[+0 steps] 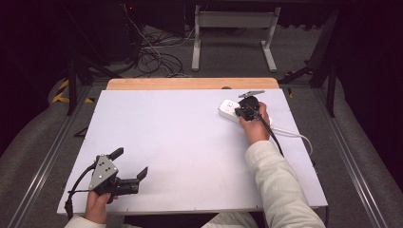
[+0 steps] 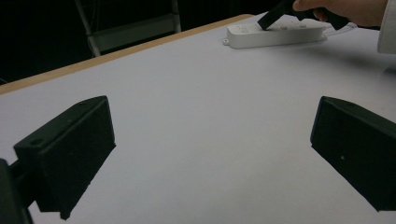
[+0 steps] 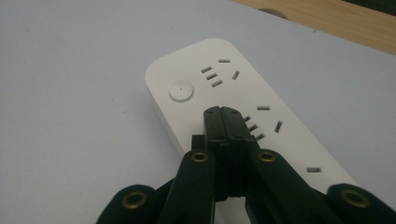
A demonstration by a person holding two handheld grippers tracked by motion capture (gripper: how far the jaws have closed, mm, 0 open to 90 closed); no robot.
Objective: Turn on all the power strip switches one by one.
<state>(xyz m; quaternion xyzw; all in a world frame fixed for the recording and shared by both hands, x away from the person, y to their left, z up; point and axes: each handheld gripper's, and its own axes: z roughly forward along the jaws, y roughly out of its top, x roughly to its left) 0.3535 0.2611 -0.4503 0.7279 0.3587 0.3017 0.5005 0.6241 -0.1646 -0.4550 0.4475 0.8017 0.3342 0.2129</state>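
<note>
White power strip (image 1: 233,110) lying flat toward 1 o'clock on the desk (image 1: 190,142), near the far right corner, white cord (image 1: 297,135) trailing off toward 4 o'clock. Right tongs (image 1: 243,111) held over the strip by the right hand (image 1: 256,126), cream sleeve (image 1: 280,183) reaching in from 5 o'clock. In the right gripper view, right tongs (image 3: 226,114) pressed together with nothing between them, tips low over the strip's top face (image 3: 243,98), just beside a group of socket slots (image 3: 254,128) and short of the round button (image 3: 181,90); actual contact hard to judge. Left tongs (image 1: 129,164) at 7 o'clock near the front edge, held by the left hand (image 1: 97,204), spread wide apart and empty over bare white surface. In the left gripper view, power strip (image 2: 275,35) far off at 1 o'clock with the other tongs (image 2: 268,18) above it.
</note>
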